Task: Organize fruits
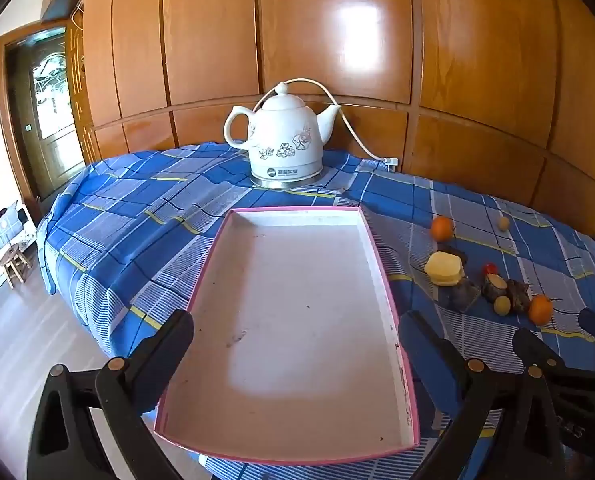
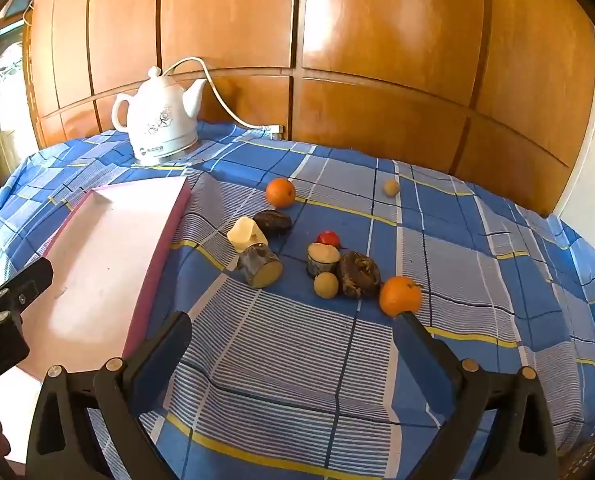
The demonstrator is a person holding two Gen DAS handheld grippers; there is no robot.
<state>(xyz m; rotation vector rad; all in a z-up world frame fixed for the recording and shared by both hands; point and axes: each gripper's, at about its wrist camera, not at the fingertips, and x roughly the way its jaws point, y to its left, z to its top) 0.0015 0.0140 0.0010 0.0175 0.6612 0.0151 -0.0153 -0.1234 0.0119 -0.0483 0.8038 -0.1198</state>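
Blue checked cloth [image 2: 437, 248] is covering the table, and a shallow white tray with a pink rim [image 1: 371, 240] is lying on it toward the left, with nothing in it. A white ceramic kettle [image 1: 283, 140] is standing just behind the tray against the wooden panelling [image 1: 337, 32], its cord [image 1: 349, 124] trailing off to the right. The fruits are sitting loose on the cloth to the right of the tray: 2 oranges, one [image 2: 280, 192] farther back and one [image 2: 400, 295] nearer, a small red fruit [image 2: 328, 238], 2 small tan round ones [image 2: 325, 285] [image 2: 391, 187], 2 dark wrinkled lumps [image 2: 273, 222] [image 2: 359, 274], a pale yellow chunk [image 2: 246, 234] and 2 cut bark-skinned pieces [image 2: 259, 266] [image 2: 322, 258]. The left gripper [image 1: 295, 332] is hovering over the tray's near half with its jaws spread wide and nothing between them. The right gripper [image 2: 291, 334] is hanging over bare cloth just in front of the fruit cluster, equally wide and gripping nothing; its right finger [image 2: 411, 330] is showing right below the nearer orange, though I cannot tell whether they are touching.
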